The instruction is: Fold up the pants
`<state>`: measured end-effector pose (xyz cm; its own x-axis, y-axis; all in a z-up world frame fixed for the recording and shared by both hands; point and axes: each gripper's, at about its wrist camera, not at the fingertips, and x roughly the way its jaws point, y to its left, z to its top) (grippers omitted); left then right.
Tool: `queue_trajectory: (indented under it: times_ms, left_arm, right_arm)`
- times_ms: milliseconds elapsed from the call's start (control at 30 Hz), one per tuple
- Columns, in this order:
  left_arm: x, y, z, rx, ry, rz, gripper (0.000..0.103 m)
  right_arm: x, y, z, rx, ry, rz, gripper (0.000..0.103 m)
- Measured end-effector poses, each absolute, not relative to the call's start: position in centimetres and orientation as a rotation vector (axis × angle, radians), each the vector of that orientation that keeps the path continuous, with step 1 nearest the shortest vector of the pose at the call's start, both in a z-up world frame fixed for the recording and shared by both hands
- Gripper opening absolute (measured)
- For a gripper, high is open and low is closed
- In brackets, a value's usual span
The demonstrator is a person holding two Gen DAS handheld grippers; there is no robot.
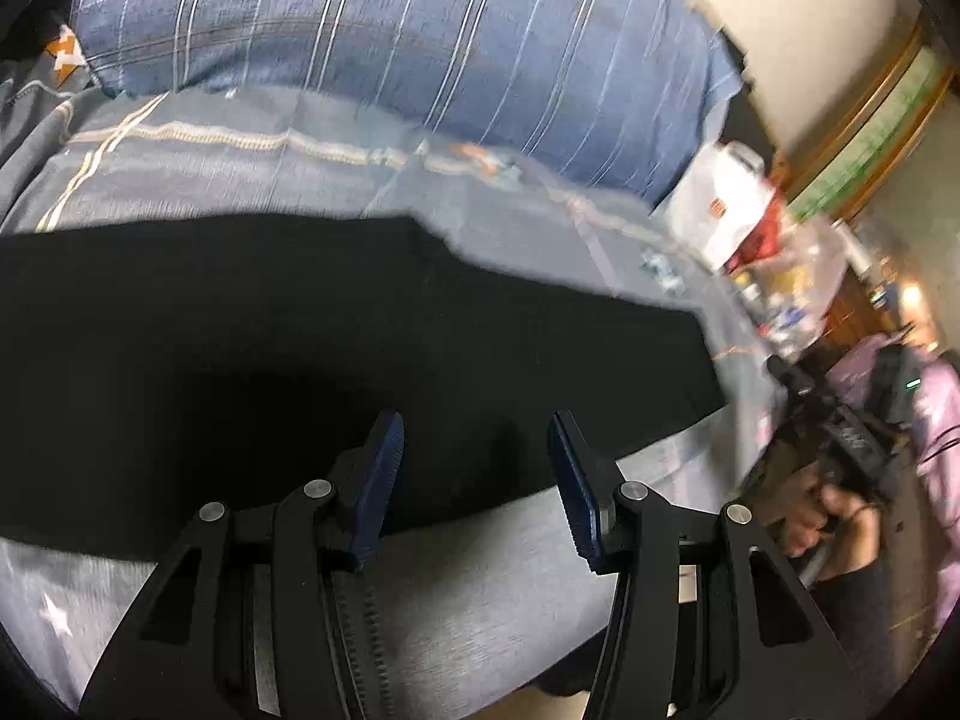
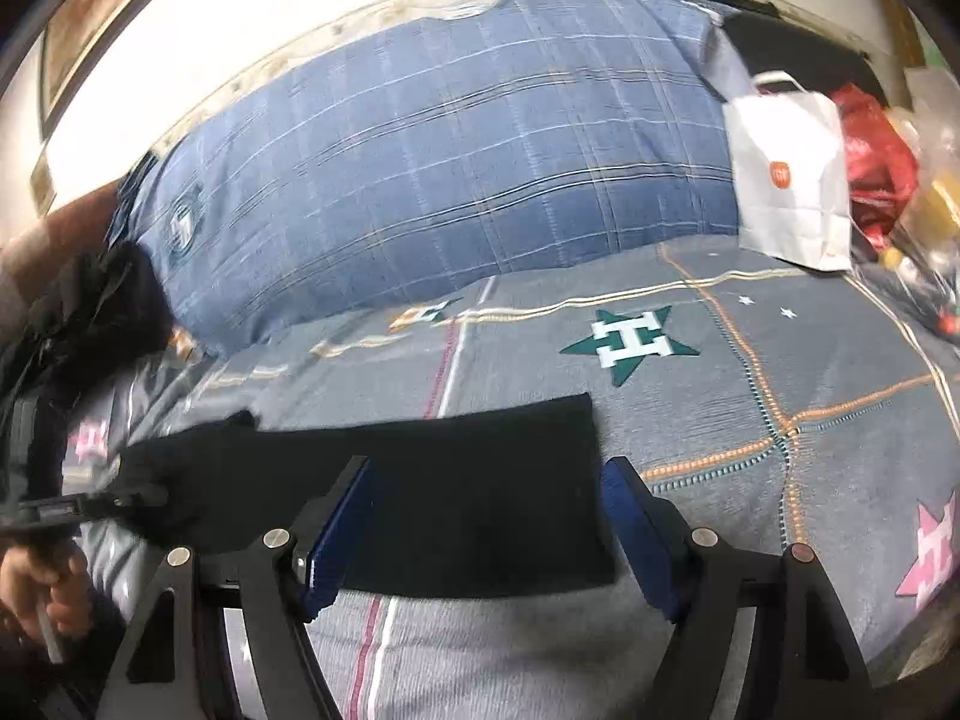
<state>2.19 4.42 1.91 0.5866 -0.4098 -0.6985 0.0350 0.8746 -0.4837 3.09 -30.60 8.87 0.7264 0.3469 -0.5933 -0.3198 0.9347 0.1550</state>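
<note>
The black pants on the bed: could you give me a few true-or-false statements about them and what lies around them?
1. The black pants lie flat on the bedsheet. True.
2. The right gripper is clamped on the pants. False: its jaws stand open, nothing pinched.
3. A white paper bag stands beside the blue plaid pillow. True.
4. The left gripper holds the bag. False: it is open above the pants.
5. The sheet's star is red. False: it is green.

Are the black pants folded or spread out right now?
Folded: the black pants lie as a compact flat rectangle on the bedspread, no legs spread.
</note>
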Motion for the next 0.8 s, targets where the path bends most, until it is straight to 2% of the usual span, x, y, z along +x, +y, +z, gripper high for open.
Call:
queue_trajectory:
  times_ms: [133, 200, 233, 267, 333, 400, 533, 600, 633, 667, 700, 733, 800]
  left_arm:
    - [2.8, 3.9, 1.1, -0.420, 0.915, -0.236, 0.048]
    - [2.6, 3.4, 1.1, -0.376, 0.904, -0.233, 0.049]
    - [2.6, 3.3, 1.1, -0.366, 0.903, -0.234, 0.049]
    - [2.5, 3.5, 1.2, -0.375, 0.897, -0.235, 0.049]
    - [2.4, 4.2, 1.4, -0.418, 0.892, -0.236, 0.049]
    - [2.1, 5.0, 1.7, -0.447, 0.864, -0.199, 0.049]
    - [2.2, 4.8, 2.0, -0.395, 0.837, -0.148, 0.049]
    - [2.4, 3.8, 1.3, -0.337, 0.871, -0.136, 0.049]
    - [2.5, 3.4, 1.3, -0.309, 0.868, -0.127, 0.050]
    - [2.5, 3.0, 1.3, -0.278, 0.864, -0.122, 0.052]
    - [2.5, 2.7, 1.3, -0.263, 0.861, -0.132, 0.059]
    - [2.5, 2.5, 1.3, -0.265, 0.860, -0.148, 0.065]
    - [2.5, 2.6, 1.2, -0.271, 0.857, -0.149, 0.065]
  right_arm:
    - [4.0, -26.3, 7.2, -0.099, 0.750, 0.444, 0.076]
    - [5.4, -24.3, 4.5, -0.185, 0.885, 0.417, 0.076]
    - [6.2, -23.5, 2.8, -0.244, 0.966, 0.363, 0.079]
    - [6.3, -23.1, 2.4, -0.271, 0.949, 0.345, 0.083]
    - [6.9, -22.8, 2.9, -0.247, 0.951, 0.339, 0.082]
    - [7.1, -22.9, 3.4, -0.172, 0.944, 0.347, 0.078]
    - [5.7, -21.1, 6.2, -0.145, 0.760, 0.484, 0.079]
    - [5.9, -19.2, 4.6, -0.227, 0.810, 0.491, 0.080]
    - [6.4, -18.4, 3.3, -0.276, 0.877, 0.460, 0.080]
    - [7.1, -18.1, 1.5, -0.322, 0.964, 0.432, 0.085]
    - [6.5, -18.5, 2.1, -0.303, 0.872, 0.444, 0.085]
    - [6.7, -18.6, 2.5, -0.301, 0.870, 0.450, 0.085]
    - [7.3, -19.2, 2.9, -0.267, 0.924, 0.455, 0.081]
